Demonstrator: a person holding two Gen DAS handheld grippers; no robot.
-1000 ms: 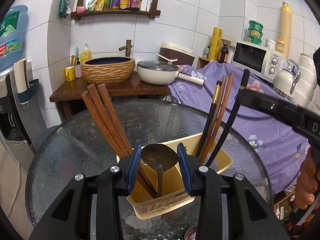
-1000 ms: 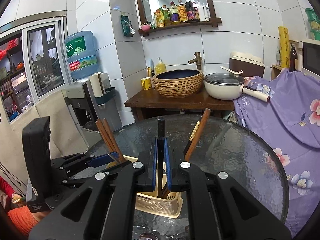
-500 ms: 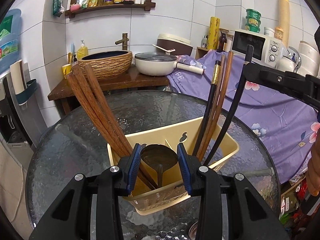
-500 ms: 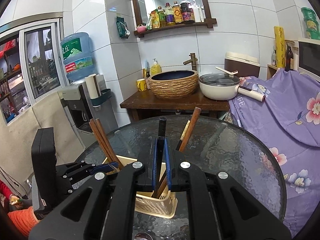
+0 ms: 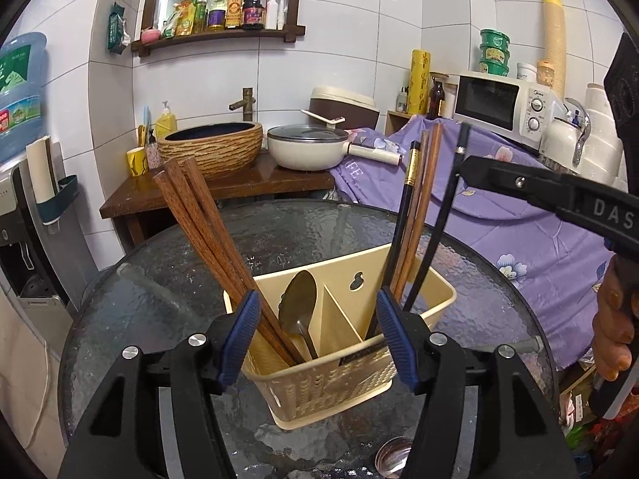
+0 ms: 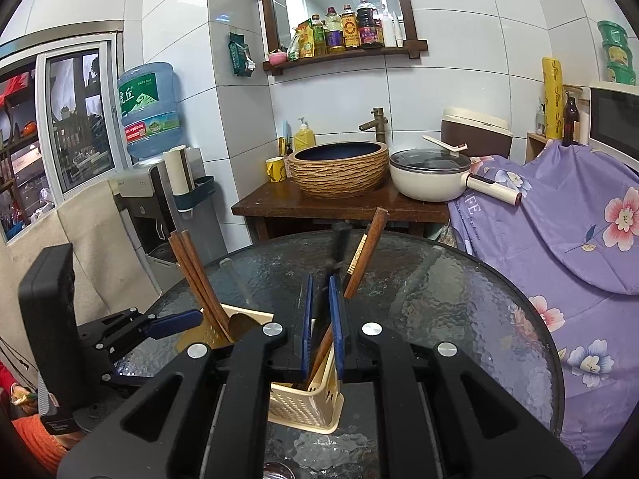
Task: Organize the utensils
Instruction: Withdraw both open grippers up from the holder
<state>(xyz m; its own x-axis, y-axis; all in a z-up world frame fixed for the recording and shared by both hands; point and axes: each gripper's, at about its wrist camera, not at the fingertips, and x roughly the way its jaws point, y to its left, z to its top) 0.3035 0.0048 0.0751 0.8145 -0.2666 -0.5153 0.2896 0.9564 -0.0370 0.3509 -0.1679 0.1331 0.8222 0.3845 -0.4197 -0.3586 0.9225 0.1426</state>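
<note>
Slanting brown chopsticks (image 5: 199, 231) and a spoon (image 5: 297, 307) crowd my caddy's (image 5: 331, 391) left compartment; its middle compartment stands open.

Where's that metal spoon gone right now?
In the left wrist view the spoon stands bowl-up in the left compartment of the cream utensil basket, right beside the brown wooden chopsticks.

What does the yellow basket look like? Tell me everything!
The basket is pale yellow plastic with woven-look, holed walls and a gourd-shaped hole in its taller back wall. It stands upright on the glass table. A divider splits it in two. One side holds brown chopsticks and a spoon; the other holds dark and brown chopsticks. All lean on its walls.
</note>
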